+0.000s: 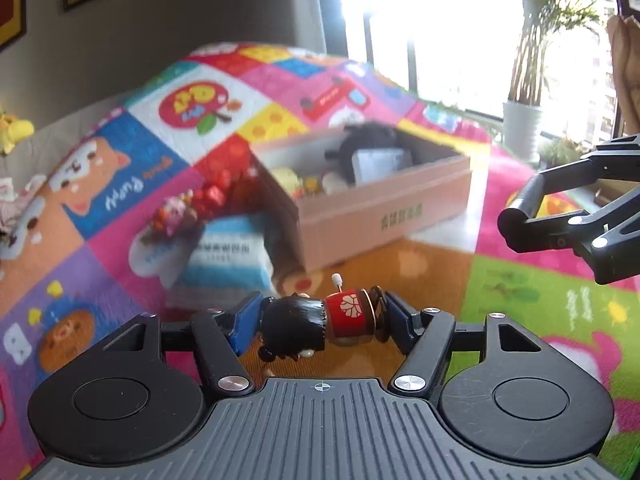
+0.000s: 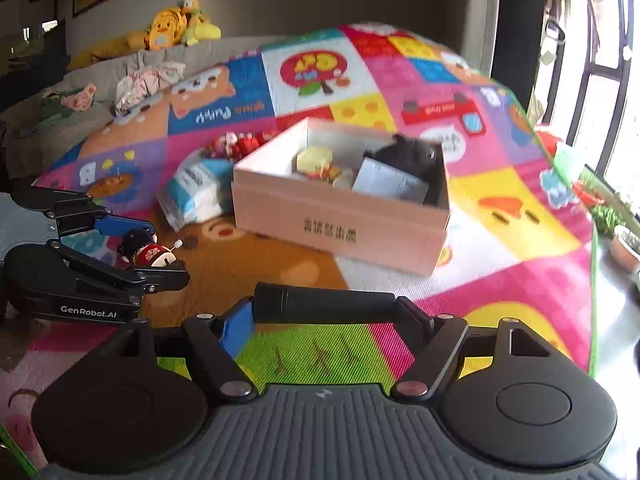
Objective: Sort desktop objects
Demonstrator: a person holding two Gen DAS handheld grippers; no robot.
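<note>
My left gripper [image 1: 320, 318] is shut on a small doll [image 1: 320, 320] with black hair and a red body, held sideways above the colourful play mat. From the right wrist view the same doll [image 2: 148, 252] sits in the left gripper [image 2: 150, 250] at the left. My right gripper [image 2: 326, 306] is shut on a black cylinder [image 2: 324, 304] lying crosswise between its pads; the cylinder [image 1: 528, 204] also shows at the right of the left wrist view. A pink cardboard box [image 2: 340, 224] holding several items stands ahead on the mat.
A blue and white tissue pack [image 2: 196, 192] and red wrapped items [image 2: 240, 144] lie left of the box [image 1: 384, 216]. The play mat [image 2: 520, 216] ends at a green edge on the right. A sofa with yellow plush toys [image 2: 180, 24] stands behind.
</note>
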